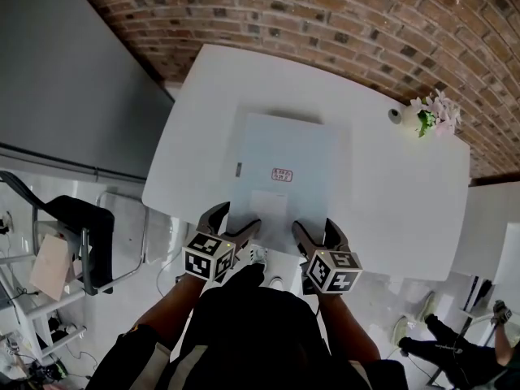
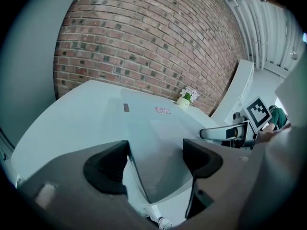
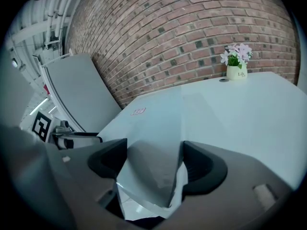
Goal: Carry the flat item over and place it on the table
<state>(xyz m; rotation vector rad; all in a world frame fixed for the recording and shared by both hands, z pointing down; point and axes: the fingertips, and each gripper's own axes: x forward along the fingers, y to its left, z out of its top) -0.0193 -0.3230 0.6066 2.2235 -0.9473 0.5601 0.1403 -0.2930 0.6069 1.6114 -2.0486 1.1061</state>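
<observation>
The flat item (image 1: 284, 161) is a pale blue rectangular sheet with a small red label (image 1: 282, 174). It lies flat on the white table (image 1: 406, 201), its near edge at the table's front edge. My left gripper (image 1: 231, 218) is at its near left corner and my right gripper (image 1: 319, 232) at its near right corner. In the left gripper view the jaws stand wide apart around the item's corner (image 2: 158, 128), the gripper (image 2: 156, 159) open. In the right gripper view the item's near edge (image 3: 158, 128) sits between the spread jaws of the open gripper (image 3: 153, 162).
A small vase of pink flowers (image 1: 426, 116) stands at the table's far right corner. A brick wall (image 1: 325, 15) runs behind the table and a grey panel (image 1: 65, 80) stands to the left. A black chair (image 1: 81, 234) is at lower left.
</observation>
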